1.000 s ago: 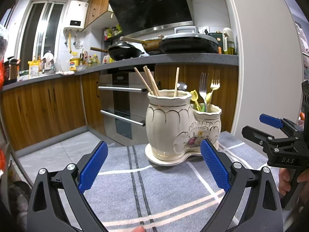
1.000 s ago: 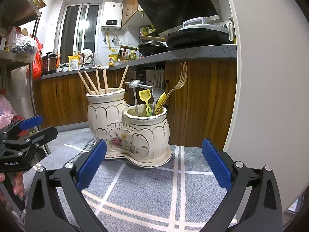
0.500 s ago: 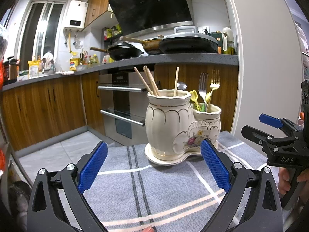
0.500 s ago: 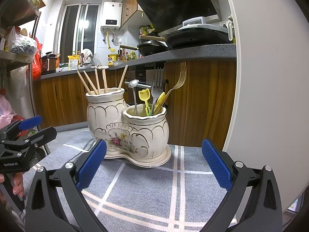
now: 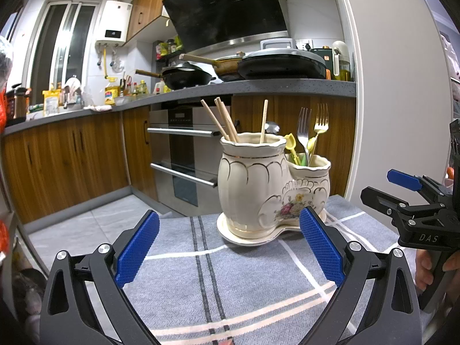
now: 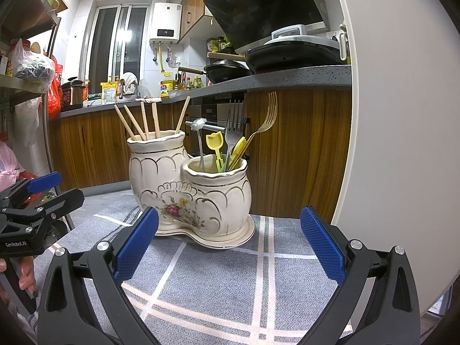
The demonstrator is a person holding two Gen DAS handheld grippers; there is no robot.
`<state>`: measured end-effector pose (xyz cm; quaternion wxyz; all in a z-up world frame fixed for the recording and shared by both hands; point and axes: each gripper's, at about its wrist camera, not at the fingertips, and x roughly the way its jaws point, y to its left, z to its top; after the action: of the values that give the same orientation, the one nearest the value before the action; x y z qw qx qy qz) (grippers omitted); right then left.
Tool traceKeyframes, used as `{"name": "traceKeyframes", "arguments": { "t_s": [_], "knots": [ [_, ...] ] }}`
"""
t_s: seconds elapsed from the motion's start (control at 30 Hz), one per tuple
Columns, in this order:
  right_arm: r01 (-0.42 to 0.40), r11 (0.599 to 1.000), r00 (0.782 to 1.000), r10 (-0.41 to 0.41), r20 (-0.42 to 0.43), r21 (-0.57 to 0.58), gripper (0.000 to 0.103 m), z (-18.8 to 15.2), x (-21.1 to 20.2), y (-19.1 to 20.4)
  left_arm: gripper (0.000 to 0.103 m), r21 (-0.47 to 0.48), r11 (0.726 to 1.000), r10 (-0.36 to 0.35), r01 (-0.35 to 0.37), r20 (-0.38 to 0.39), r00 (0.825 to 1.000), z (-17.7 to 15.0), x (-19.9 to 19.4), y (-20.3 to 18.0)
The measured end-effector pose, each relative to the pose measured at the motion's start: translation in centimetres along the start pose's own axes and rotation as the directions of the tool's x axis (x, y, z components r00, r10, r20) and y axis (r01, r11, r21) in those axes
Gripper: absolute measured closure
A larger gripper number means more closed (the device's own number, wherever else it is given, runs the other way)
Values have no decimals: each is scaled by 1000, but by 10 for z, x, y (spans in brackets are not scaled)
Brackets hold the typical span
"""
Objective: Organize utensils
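A cream double ceramic utensil holder (image 5: 258,189) (image 6: 184,189) stands on a grey striped cloth (image 5: 230,281). Its taller pot holds several wooden chopsticks (image 5: 224,120) (image 6: 143,120). Its shorter pot holds a silver fork (image 6: 234,123), a gold fork (image 6: 267,115), a spoon (image 6: 198,126) and yellow plastic picks (image 6: 215,146). My left gripper (image 5: 228,247) is open and empty, just short of the holder. My right gripper (image 6: 228,244) is open and empty, facing the holder from the other side. Each gripper shows in the other's view, the right one (image 5: 402,192) and the left one (image 6: 43,192).
A white wall or pillar (image 6: 402,115) stands close on the right of the cloth. Beyond the table edge are wooden kitchen cabinets (image 5: 72,158), an oven (image 5: 184,155) and a counter with pans (image 5: 273,66). A metal shelf rack (image 6: 26,86) stands at the left.
The right wrist view has crept slightly nearer the holder. Both grippers stay open and nothing else has moved.
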<state>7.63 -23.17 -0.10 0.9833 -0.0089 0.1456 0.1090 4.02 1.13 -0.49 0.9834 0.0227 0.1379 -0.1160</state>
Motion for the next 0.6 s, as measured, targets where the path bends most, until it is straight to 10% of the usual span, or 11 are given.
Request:
{"name": "traceKeyframes", "arguments": {
  "t_s": [0.6],
  "knots": [
    [0,1000,1000,0,-1,0,5,1,0,0,5,-4,1000,12,-12,-1,1000,-4,-2,5]
  ]
}}
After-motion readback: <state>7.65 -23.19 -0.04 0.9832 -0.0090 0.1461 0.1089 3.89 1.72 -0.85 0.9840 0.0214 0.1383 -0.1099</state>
